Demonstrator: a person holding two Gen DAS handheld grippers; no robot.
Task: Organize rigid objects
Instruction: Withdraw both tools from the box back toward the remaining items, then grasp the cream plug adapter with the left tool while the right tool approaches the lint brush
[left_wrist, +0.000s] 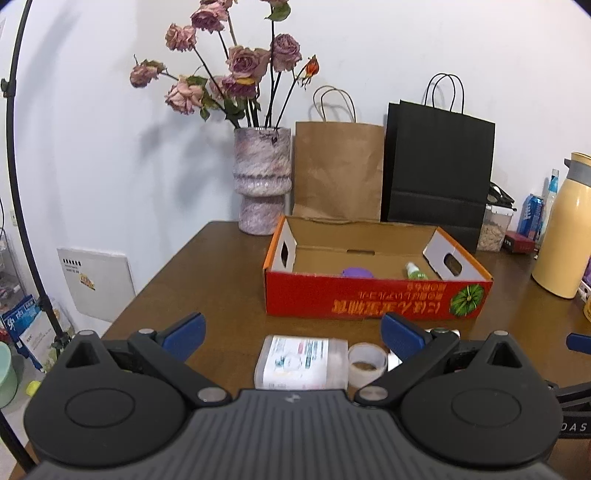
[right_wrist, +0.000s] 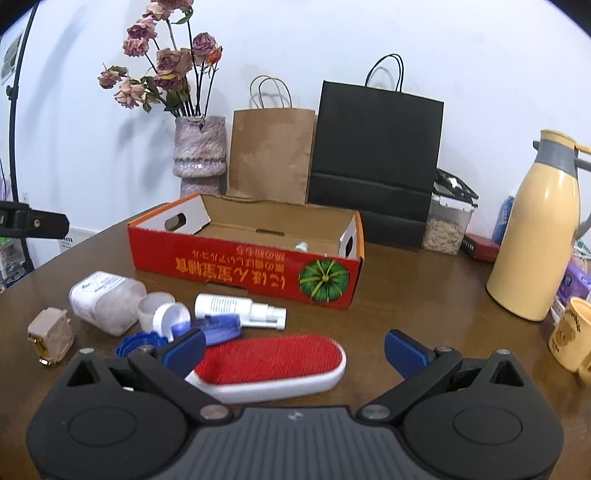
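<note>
A red cardboard box (left_wrist: 373, 299) (right_wrist: 236, 260) stands open on the brown table; a purple lid (left_wrist: 356, 272) and a small green bottle (left_wrist: 415, 271) lie inside. My left gripper (left_wrist: 293, 334) is open, with a clear labelled jar (left_wrist: 301, 362) lying on its side between its fingers, beside a small white cup (left_wrist: 367, 363). My right gripper (right_wrist: 293, 349) is open over a red lint brush (right_wrist: 273, 363). Nearby lie the jar (right_wrist: 105, 301), a white spray bottle (right_wrist: 240, 308), a blue clip (right_wrist: 218, 326), a blue lid (right_wrist: 138, 343) and a beige plug (right_wrist: 50, 336).
A vase of dried roses (left_wrist: 262, 181), a brown paper bag (left_wrist: 338, 170) and a black bag (left_wrist: 439, 173) stand behind the box by the wall. A yellow thermos (right_wrist: 537, 236), a food container (right_wrist: 448, 225) and a yellow mug (right_wrist: 570, 334) stand on the right.
</note>
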